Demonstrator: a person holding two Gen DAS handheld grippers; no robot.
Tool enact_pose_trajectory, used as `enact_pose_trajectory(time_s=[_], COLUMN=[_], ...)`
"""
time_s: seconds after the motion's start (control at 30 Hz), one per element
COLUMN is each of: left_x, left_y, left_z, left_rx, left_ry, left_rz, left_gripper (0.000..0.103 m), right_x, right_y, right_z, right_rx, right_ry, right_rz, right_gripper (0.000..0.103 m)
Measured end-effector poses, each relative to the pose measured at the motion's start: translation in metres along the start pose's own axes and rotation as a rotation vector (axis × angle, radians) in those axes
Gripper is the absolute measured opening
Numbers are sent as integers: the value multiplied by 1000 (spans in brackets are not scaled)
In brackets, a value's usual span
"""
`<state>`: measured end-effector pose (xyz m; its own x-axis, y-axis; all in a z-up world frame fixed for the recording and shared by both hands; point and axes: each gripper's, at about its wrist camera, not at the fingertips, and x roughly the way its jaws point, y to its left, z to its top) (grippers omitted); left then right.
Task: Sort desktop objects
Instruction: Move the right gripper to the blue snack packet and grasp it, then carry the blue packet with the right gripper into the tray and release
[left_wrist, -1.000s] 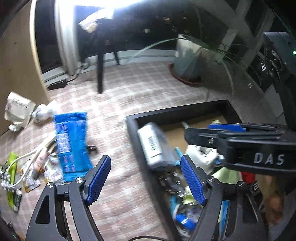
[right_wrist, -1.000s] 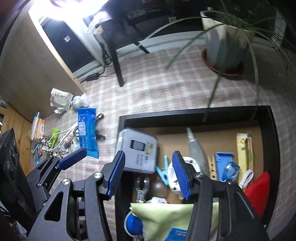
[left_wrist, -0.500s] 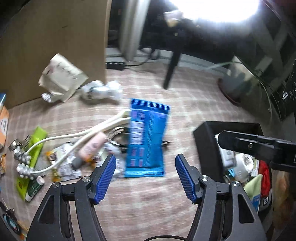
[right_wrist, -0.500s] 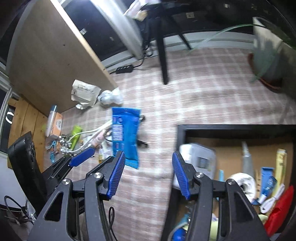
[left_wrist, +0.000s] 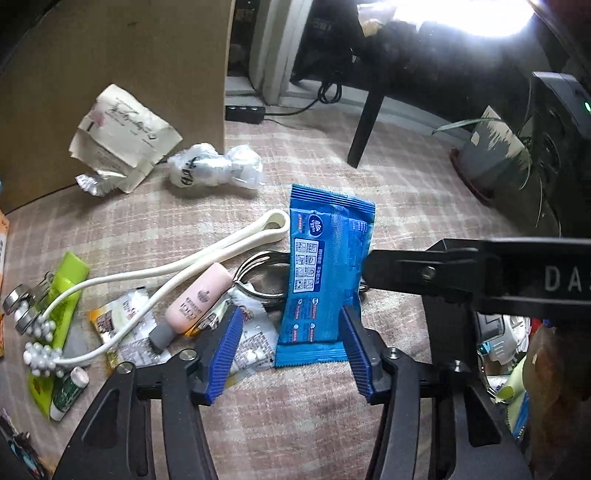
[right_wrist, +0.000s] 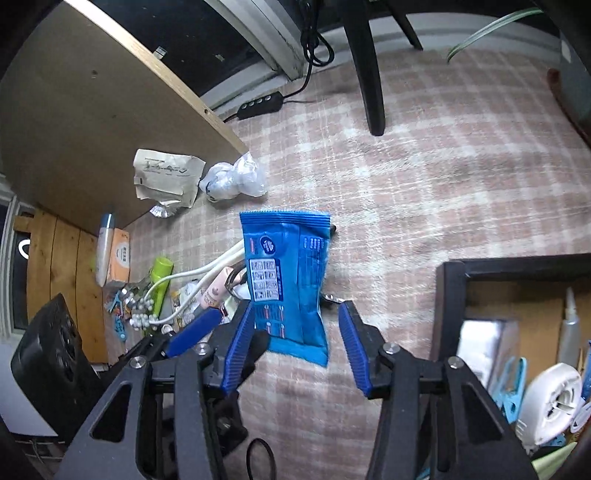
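Pink-and-white checked cloth (right_wrist: 424, 192) covers the surface, with a tall wooden board (left_wrist: 110, 85) at the far left and a dark table leg (right_wrist: 369, 74) beyond. Near the middle lies a flat blue plastic snack packet (left_wrist: 321, 273), its long side running near to far, overlapping a pile of clutter on its left: a white looped massager cord (left_wrist: 207, 254), a pink tube (left_wrist: 195, 299) and a lime-green tube (left_wrist: 62, 291). Both grippers hang over the packet's near end. The left gripper (left_wrist: 291, 343) has just been closing, its blue ribbed pads flanking the packet's near edge without clearly pressing it. The right gripper (right_wrist: 295, 343) has also been narrowing, its pads apart on either side of the packet. At the right stands a black-rimmed tray (right_wrist: 448, 295) of sorted items.
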<state>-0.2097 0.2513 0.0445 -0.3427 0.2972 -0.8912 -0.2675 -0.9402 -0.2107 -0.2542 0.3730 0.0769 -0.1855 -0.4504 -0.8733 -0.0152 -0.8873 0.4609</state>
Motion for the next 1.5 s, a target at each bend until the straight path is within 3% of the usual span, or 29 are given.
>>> enact_pose_trajectory(time_s=[0.33, 0.47, 0.8, 1.07, 1.5], left_x=[19, 26, 20, -8, -56], left_y=[-4, -6, -15, -19, -83], left_z=[9, 9, 6, 4, -19], left_rx=[21, 28, 45, 18, 108], left_ry=[24, 42, 29, 1, -26], left_rz=[-13, -34, -83, -153, -251], left_gripper=[41, 31, 14, 14, 14], right_x=[27, 35, 37, 8, -74], right_y=[3, 6, 8, 14, -10], right_z=[12, 12, 9, -2, -56], right_rx=[8, -4, -20, -65, -61], right_ry=[40, 60, 64, 27, -67], right_rz=[3, 4, -1, 19, -13], right_gripper=[33, 23, 16, 15, 15])
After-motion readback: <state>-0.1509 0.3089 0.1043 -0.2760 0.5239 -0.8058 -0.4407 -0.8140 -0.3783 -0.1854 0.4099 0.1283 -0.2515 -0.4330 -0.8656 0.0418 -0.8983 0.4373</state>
